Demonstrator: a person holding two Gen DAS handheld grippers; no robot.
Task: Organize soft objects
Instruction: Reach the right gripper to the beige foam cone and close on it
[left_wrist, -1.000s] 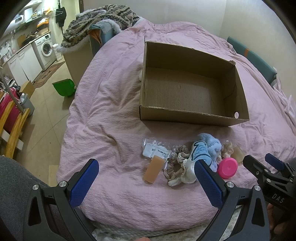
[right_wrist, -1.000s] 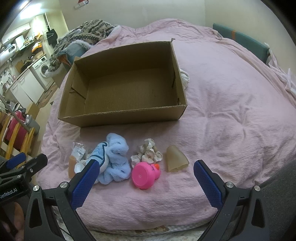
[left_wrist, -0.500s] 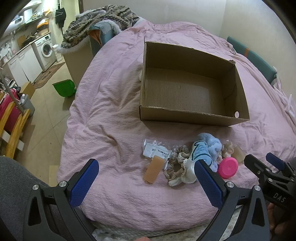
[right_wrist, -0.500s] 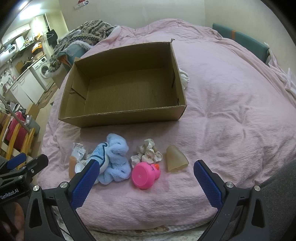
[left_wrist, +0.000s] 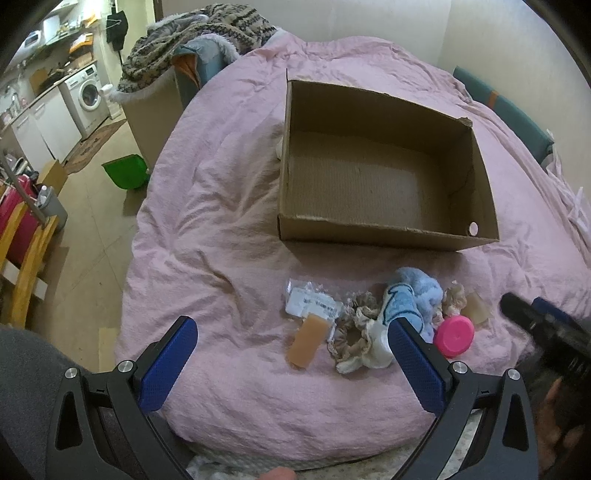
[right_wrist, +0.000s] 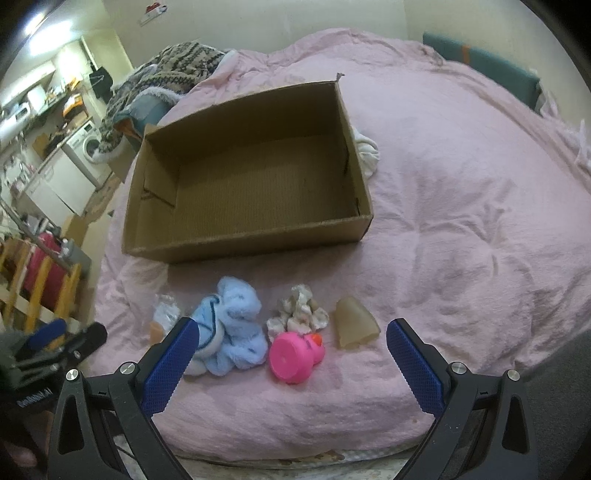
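Both grippers, left (left_wrist: 291, 350) and right (right_wrist: 291, 343), hang with jaws spread wide and empty above the row of soft things near the pink duvet's (right_wrist: 461, 221) edge, the bare brown cardboard box (right_wrist: 243, 195) beyond. Risk, I judge: the fluffy blue plush (right_wrist: 236, 325) touches the round pink toy (right_wrist: 291, 356), so a loose pinch could drag both.

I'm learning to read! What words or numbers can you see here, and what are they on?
"GenRoboAI", faint and tilted: left gripper body.
Label on the clear packet: print too small to read.
Right gripper: marking too blurred.
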